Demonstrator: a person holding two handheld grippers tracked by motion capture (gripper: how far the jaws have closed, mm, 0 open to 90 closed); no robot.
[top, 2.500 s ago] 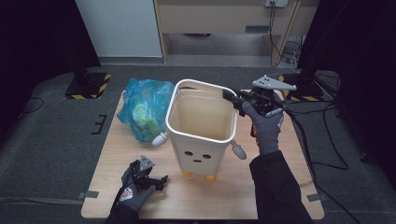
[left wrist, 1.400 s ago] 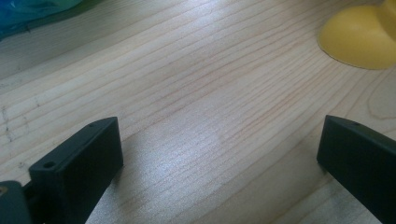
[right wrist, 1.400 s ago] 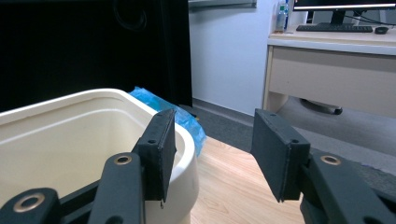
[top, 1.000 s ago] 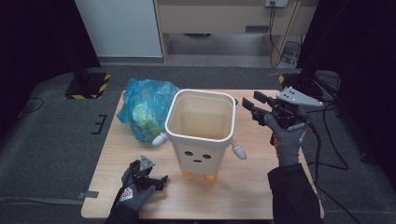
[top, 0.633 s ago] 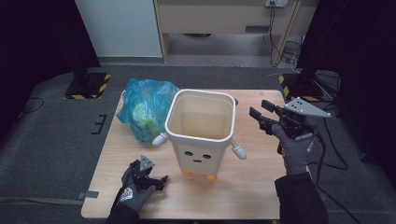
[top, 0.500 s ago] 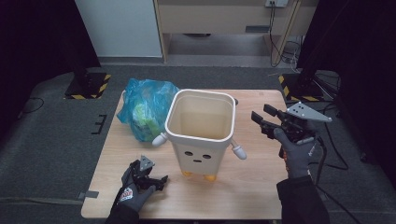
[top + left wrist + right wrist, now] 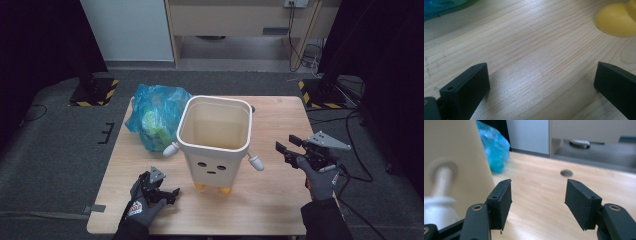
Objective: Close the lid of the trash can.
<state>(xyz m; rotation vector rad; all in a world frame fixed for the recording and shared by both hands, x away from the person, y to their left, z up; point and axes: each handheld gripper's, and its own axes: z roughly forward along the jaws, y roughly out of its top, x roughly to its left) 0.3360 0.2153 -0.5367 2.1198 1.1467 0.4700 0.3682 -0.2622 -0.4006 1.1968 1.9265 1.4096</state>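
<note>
The right gripper (image 7: pixel 285 149) is being held wide open and empty, the cream bin (image 7: pixel 215 135) standing just to its left, apparently so the bin is left free-standing.

A pale wooden surface (image 7: pixel 280 200) stands on grey carpet (image 7: pixel 60 150). Upper centre: a white panel (image 7: pixel 125 30) beside a beige cabinet (image 7: pixel 240 17). Dark curtains (image 7: pixel 380 60) flank both sides.

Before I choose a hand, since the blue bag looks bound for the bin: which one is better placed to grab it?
Probably left. The left hand-held gripper sits open on the bag's side of the cream bin; the blue plastic bag lies ahead of it. The right hand-held gripper, also open, has the bin in between.
</note>
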